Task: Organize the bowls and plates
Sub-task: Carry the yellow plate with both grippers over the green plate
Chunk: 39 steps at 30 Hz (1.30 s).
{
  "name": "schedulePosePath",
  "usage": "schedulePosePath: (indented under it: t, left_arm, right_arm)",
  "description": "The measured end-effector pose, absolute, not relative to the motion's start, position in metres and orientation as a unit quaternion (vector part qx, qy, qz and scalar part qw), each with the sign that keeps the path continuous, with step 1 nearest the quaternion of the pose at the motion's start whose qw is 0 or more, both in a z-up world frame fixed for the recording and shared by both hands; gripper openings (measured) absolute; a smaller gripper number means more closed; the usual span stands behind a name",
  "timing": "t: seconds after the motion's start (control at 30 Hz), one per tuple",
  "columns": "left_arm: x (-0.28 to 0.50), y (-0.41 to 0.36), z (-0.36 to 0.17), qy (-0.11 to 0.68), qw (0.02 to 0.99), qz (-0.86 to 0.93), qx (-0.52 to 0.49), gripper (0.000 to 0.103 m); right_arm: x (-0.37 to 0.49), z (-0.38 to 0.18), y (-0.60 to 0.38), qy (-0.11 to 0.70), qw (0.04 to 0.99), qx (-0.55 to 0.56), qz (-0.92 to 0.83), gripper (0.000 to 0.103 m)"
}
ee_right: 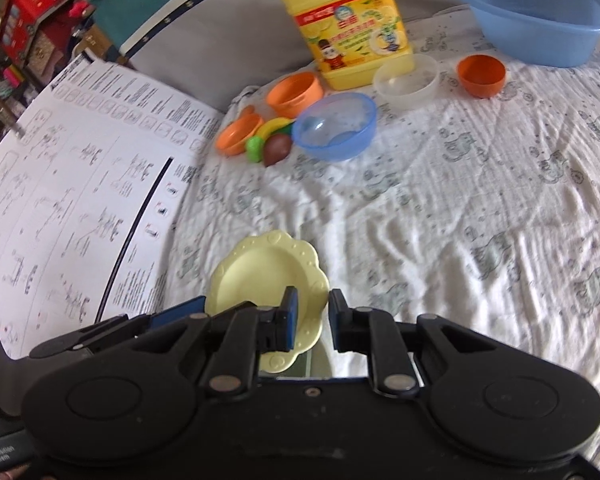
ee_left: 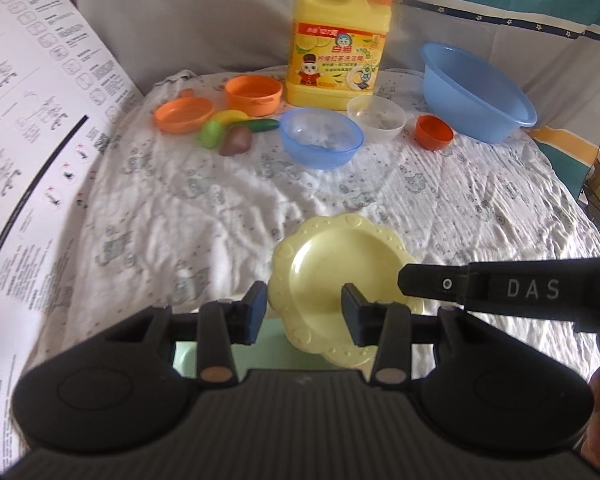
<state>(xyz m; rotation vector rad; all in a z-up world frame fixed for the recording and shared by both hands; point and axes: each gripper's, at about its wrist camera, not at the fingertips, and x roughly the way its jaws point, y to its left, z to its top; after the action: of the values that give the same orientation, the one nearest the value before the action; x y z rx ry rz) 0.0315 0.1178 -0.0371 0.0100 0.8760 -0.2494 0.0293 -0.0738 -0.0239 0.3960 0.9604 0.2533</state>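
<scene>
Yellow plate (ee_left: 332, 264) first, since it is the only dish close to me. My left fingers (ee_left: 256, 312) stand partly apart with the plate's left rim showing in the gap. One pad sits at the scalloped edge and the other in front of the plate's well, and I cannot tell whether they pinch it or merely frame it. My right fingers (ee_right: 290, 316) are drawn much closer together over the plate's right rim. The rim fills the narrow gap, but I cannot tell if the pads actually press on it. The plate sits tilted at the near edge of the white cloth (ee_left: 204, 216), with something pale green (ee_left: 268, 344) under its near side.

Further out, nothing looks sorted. The blue bowl (ee_left: 320, 140), clear bowl (ee_left: 376, 118) and small orange bowl (ee_left: 434, 132) stand side by side in a loose row, none nested. The big blue basin (ee_left: 476, 92) sits behind them, empty. To the left, the orange pot (ee_left: 254, 94) and the orange dish (ee_left: 184, 114) lie among toy food (ee_left: 236, 128), in front of the yellow detergent jug (ee_left: 340, 52).

My reading: the task is barely begun. This one plate is being handled, and all the bowls have yet to be gathered or stacked
</scene>
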Motion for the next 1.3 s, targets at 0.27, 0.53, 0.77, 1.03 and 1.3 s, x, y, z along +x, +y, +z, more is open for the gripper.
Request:
schedulePosePath:
  t: [0.27, 0.53, 0.77, 1.03, 1.3]
  left_arm:
    - [0.005, 0.152, -0.044, 0.430, 0.897, -0.105, -0.008, 0.040]
    - [-0.011, 0.171, -0.060, 0.446, 0.889, -0.095, -0.029, 0.039]
    - [-0.012, 0.176, -0.070, 0.457, 0.884, -0.093, -0.030, 0.039]
    - [-0.008, 0.178, -0.079, 0.468, 0.878, -0.093, -0.034, 0.039]
    - [-0.005, 0.180, -0.085, 0.475, 0.874, -0.093, -0.036, 0.039]
  right_arm:
    - [0.012, -0.028, -0.041, 0.472, 0.854, 0.163, 0.145, 0.018]
    - [0.004, -0.039, -0.019, 0.492, 0.845, 0.136, 0.159, 0.018]
    - [0.003, -0.049, -0.012, 0.507, 0.837, 0.127, 0.163, 0.018]
    - [0.009, -0.056, -0.009, 0.518, 0.831, 0.126, 0.161, 0.018]
    - [0.012, -0.062, -0.006, 0.527, 0.826, 0.124, 0.160, 0.018]
